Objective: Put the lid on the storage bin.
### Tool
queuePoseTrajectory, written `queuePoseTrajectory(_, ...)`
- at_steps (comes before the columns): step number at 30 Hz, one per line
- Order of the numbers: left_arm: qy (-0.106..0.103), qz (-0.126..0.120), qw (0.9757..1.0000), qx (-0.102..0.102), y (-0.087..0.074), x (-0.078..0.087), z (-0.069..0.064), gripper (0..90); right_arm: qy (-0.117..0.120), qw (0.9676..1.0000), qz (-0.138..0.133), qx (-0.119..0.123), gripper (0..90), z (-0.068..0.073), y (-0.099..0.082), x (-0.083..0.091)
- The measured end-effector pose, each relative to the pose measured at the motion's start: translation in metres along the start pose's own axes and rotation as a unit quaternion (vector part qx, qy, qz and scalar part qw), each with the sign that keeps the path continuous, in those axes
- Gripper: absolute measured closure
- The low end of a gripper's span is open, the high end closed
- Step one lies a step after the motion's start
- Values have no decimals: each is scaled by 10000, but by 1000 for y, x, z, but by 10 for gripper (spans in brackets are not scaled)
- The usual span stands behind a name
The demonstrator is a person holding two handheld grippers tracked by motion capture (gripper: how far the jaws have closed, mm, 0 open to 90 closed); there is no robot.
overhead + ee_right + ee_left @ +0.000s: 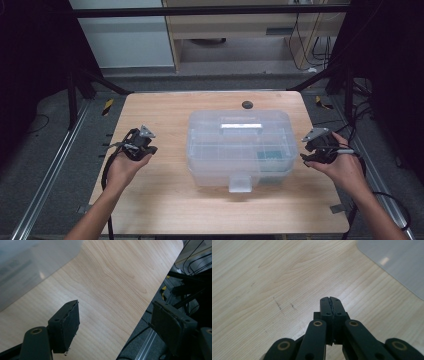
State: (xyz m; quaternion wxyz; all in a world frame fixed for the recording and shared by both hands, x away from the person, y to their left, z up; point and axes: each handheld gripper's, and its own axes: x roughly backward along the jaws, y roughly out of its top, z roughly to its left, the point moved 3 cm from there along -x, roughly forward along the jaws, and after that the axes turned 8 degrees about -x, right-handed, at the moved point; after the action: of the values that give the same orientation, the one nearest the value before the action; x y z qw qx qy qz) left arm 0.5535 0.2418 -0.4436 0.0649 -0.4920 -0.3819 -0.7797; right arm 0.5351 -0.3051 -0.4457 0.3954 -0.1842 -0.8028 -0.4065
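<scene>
Translucent lidded box [239,147]; teal contents inside

We hold our left gripper [141,143] out ahead of the left hand [125,167], its two black jaws pressed flat together with nothing between them. Our right gripper [318,145] sits in the right hand [342,165], jaws spread wide apart and empty. Both forearms reach in from the near side, the two hands well apart.
</scene>
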Motion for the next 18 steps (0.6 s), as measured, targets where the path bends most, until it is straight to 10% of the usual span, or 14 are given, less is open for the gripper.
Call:
queuePoseTrajectory(10, 194, 43, 9993, 307, -8, -28, 16, 891, 8, 9990, -87, -449, 238, -17, 0, -33)
queuePoseTrajectory(18, 686, -79, 9953, 678, -13, -46, 28, 375, 8, 9952, -308, -932, 238, -24, 2, -50)
